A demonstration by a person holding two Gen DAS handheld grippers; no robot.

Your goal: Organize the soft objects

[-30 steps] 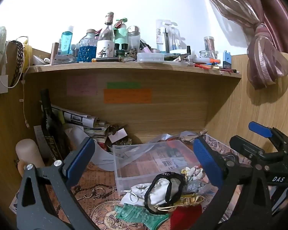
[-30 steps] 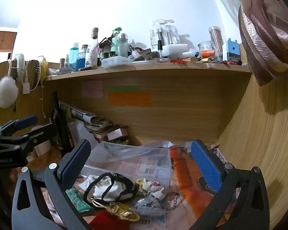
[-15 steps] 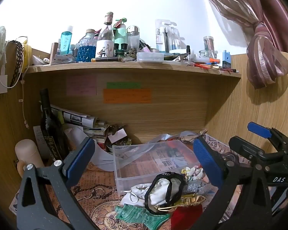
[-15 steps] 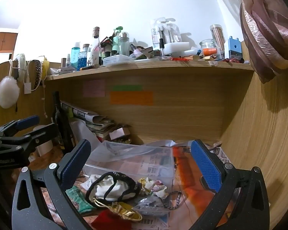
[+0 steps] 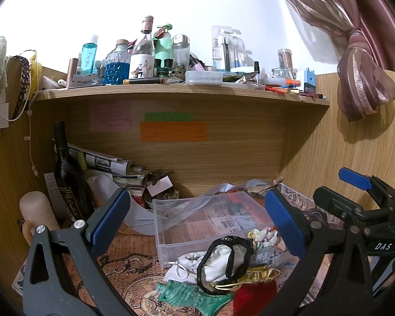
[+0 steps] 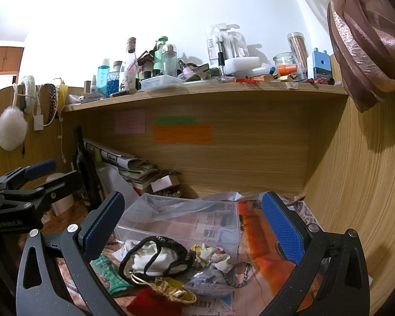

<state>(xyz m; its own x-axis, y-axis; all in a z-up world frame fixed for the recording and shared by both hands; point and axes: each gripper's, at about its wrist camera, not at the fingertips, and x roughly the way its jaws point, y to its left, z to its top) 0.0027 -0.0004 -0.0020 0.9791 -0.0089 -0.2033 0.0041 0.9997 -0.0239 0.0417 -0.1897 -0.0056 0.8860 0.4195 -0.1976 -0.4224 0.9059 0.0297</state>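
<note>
Soft pouch pile (image 6: 158, 266) lies low between both tongs, nearer right tongs (image 6: 194, 226); left tongs (image 5: 197, 218) equally wide open, both empty

A: Where does the left wrist view look from?

B: Low over the desk (image 5: 123, 258), facing the wooden back panel, looking out between its own blue-padded fingers (image 5: 110, 217).

A: And the right wrist view?

B: Beside it, to the right, facing the same way, near the side wall. Both share the clear bin (image 5: 213, 223) (image 6: 181, 223), the shelf (image 5: 181, 92) (image 6: 205, 93) and the orange note (image 5: 173, 131) (image 6: 181, 134).
</note>
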